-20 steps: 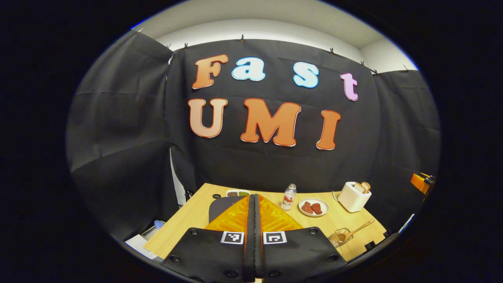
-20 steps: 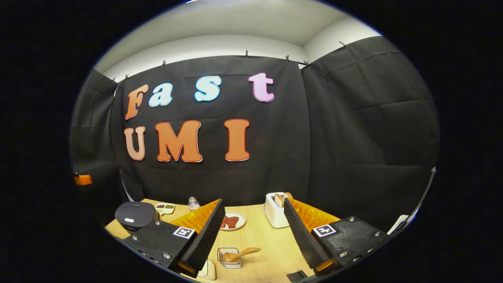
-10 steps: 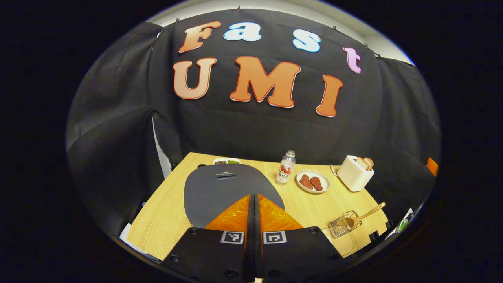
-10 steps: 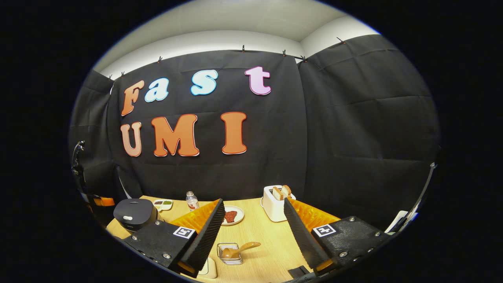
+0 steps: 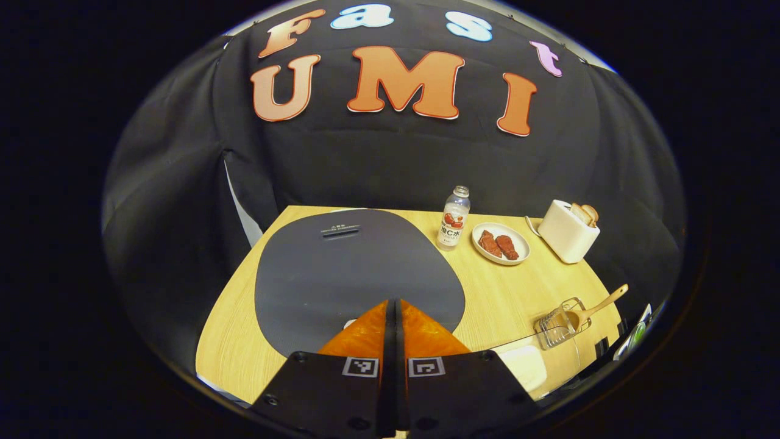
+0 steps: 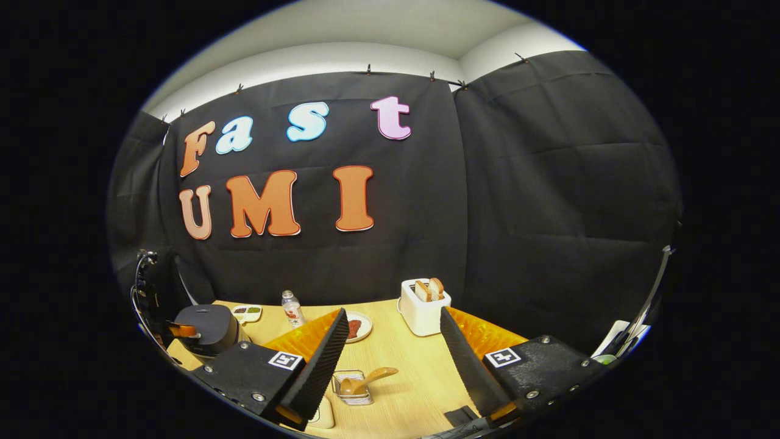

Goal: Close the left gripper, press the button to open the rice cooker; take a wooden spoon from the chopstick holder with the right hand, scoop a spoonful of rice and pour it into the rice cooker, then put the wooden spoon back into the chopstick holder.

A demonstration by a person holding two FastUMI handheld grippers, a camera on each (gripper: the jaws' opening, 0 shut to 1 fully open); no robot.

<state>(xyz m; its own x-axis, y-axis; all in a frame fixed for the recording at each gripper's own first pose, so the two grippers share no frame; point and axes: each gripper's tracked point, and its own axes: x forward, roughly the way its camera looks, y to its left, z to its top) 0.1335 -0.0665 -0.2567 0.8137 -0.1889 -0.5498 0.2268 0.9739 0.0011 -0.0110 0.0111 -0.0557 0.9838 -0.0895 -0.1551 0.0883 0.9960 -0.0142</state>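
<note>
Fingers pressed flat together, the left tool hangs over the near edge of the dark rice cooker, whose lid lies shut; a small pale patch shows just beside the fingertips, too little of it in sight to say what it is or whether the tips touch it. Seen from the left gripper view, the cooker takes up the left half of the wooden tabletop. Behind it, to its right, stand a clear bottle, a white plate of reddish-brown food and a white toaster with bread slices sticking out of it. Nearer the front right edge a wire chopstick holder carries the wooden spoon, its handle slanting up and to the right. A clear container with a pale mass inside sits at the front edge, just beside the holder. In the right gripper view the right tool is spread wide and grips nothing, raised above the tabletop with the holder and spoon lying between its fingers, apart from both. Far off at the left of that view the rice cooker shows again, the left tool poised at its front, and a small divided dish rests behind it.
</note>
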